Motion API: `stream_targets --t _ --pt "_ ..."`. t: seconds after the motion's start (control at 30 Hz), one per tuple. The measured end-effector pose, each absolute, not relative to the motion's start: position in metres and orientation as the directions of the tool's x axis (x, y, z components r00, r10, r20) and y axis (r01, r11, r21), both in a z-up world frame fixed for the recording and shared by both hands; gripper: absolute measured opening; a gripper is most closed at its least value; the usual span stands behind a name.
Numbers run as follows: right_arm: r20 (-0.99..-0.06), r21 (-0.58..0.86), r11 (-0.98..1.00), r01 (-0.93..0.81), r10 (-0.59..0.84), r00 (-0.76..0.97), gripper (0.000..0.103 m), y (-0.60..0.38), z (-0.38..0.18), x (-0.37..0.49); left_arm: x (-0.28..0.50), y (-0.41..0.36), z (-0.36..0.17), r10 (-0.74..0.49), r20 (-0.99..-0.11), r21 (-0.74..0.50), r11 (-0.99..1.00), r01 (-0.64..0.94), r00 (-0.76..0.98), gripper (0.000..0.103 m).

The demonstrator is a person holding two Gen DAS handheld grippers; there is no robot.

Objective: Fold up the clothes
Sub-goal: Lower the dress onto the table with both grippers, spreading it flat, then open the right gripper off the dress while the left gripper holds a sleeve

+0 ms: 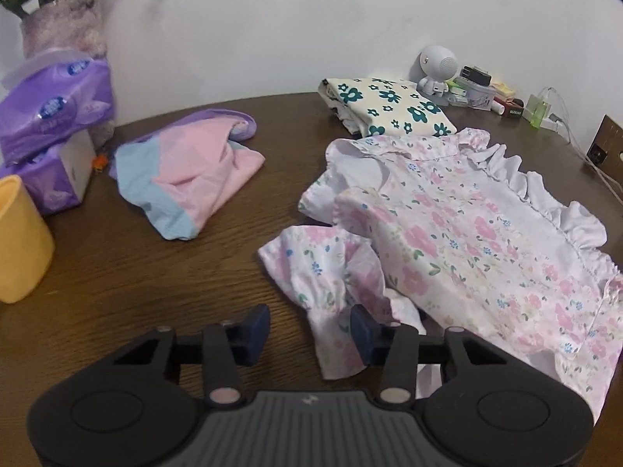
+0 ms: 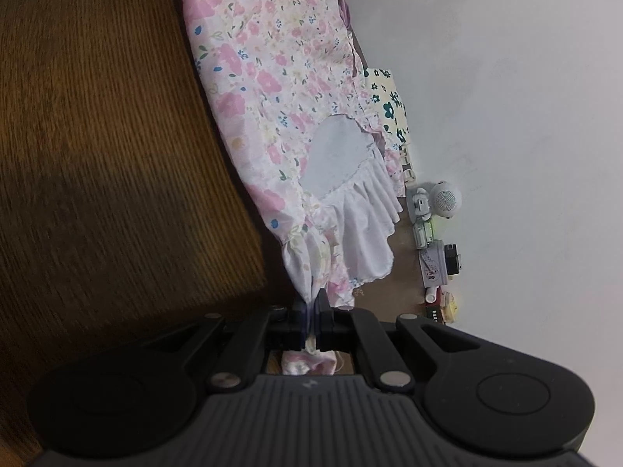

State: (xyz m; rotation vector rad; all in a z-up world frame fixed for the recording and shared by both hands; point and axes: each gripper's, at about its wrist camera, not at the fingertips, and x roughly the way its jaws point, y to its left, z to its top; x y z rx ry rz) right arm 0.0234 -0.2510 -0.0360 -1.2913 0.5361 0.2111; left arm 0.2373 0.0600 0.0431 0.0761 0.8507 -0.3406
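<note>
Floral dress [image 1: 467, 241] lies spread on the table [image 1: 155, 272], long axis running from the frilled collar far right down toward the near edge. Left gripper [image 1: 309, 330] is released, nothing pinched, the loose sleeve [image 1: 331, 284] just ahead between its fingers, so left is nearer it. Right gripper [image 2: 310, 321] is clenched on the dress's other sleeve.
</note>
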Motion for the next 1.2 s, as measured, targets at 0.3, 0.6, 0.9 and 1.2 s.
stream_targets --t 0.3,0.6,0.9,1.2 --pt "-0.489 -0.853 0.285 -0.437 -0.142 0.861 0.003 -0.253 -0.045 0.022 0.242 0.056 0.038 -0.311 -0.737 -0.12 0.934 0.337 0.601 0.003" --pt "-0.468 -0.856 0.313 -0.411 -0.134 0.874 0.003 -0.256 -0.042 0.017 0.188 0.058 0.072 -0.192 -0.636 0.108 0.937 0.333 0.747 0.001" --pt "-0.469 -0.852 0.33 -0.406 -0.138 0.872 0.003 -0.26 -0.042 -0.002 0.095 0.085 0.078 -0.09 -0.539 0.299 0.909 0.29 0.838 0.001" --pt "-0.478 -0.84 0.362 -0.404 -0.142 0.867 0.003 -0.26 -0.041 -0.027 0.028 0.073 0.057 -0.023 -0.485 0.44 0.857 0.267 0.874 0.001"
